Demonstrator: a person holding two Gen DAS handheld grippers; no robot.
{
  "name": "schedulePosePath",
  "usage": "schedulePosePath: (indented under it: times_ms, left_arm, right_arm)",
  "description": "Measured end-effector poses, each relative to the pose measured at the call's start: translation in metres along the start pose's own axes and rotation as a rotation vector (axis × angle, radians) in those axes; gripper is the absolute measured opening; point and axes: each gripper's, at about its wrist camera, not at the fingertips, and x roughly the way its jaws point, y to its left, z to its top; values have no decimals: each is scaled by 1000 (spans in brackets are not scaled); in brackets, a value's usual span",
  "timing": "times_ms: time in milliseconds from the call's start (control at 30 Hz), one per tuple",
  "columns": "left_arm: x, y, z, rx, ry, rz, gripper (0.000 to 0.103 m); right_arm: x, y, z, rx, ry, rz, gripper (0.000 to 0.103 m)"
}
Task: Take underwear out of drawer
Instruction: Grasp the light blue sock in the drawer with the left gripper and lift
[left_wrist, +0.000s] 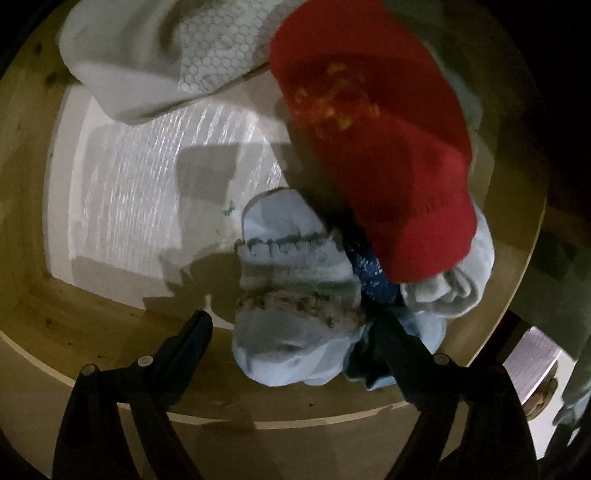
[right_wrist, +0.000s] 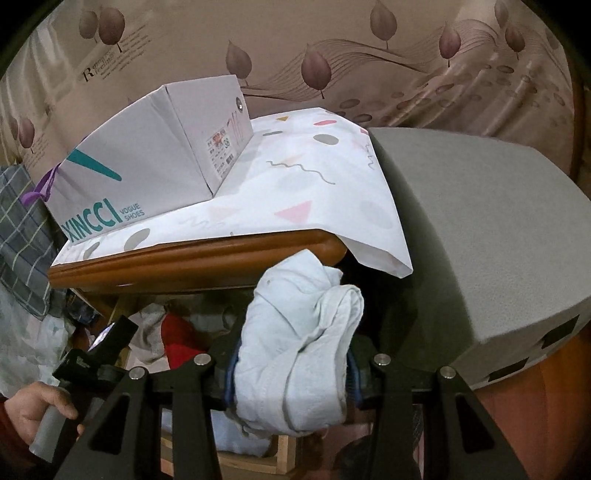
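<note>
In the left wrist view I look down into a wooden drawer (left_wrist: 29, 192) with a white liner. A pale blue pair of underwear with a lace band (left_wrist: 291, 280) lies bunched near the front wall. My left gripper (left_wrist: 291, 321) is open, one finger on each side of it; the left finger (left_wrist: 195, 332) stands clear of the cloth and the right finger (left_wrist: 388, 332) is at its edge. In the right wrist view my right gripper (right_wrist: 291, 376) is shut on a pale blue-white bundle of underwear (right_wrist: 303, 325) above the drawer. The cloth hides most of its fingers.
A red garment with yellow marks (left_wrist: 388, 147), a grey-white garment (left_wrist: 155, 55), a dark blue piece (left_wrist: 373, 273) and a white roll (left_wrist: 443, 291) also fill the drawer. A shoe box (right_wrist: 147, 162) sits on the cloth-covered cabinet top (right_wrist: 295, 192). A grey cushion (right_wrist: 480, 240) lies to the right. A hand (right_wrist: 33, 410) grips the left tool.
</note>
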Motion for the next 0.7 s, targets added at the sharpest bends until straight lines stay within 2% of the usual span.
schedulePosePath:
  times_ms: [100, 167, 300, 367, 433, 533, 700]
  left_arm:
    - [4, 0, 2, -26, 21, 9, 82]
    - [8, 0, 3, -42, 35, 18, 65]
    - [16, -7, 6, -35, 60, 21, 56]
    - [16, -8, 6, -42, 57, 15, 41]
    - [15, -5, 4, -38, 48, -13, 32]
    - [5, 1, 0, -34, 11, -14, 26]
    - [-15, 3, -11, 2, -72, 2, 23]
  right_arm:
    - [1, 2, 0, -7, 2, -2, 44]
    - [0, 3, 0, -12, 2, 0, 44]
    - [1, 2, 0, -10, 5, 1, 44]
    - [1, 0, 0, -5, 5, -3, 44]
    - [1, -1, 1, 4, 4, 1, 44]
    - [3, -3, 2, 9, 10, -4, 44]
    - [5, -3, 1, 9, 18, -6, 44]
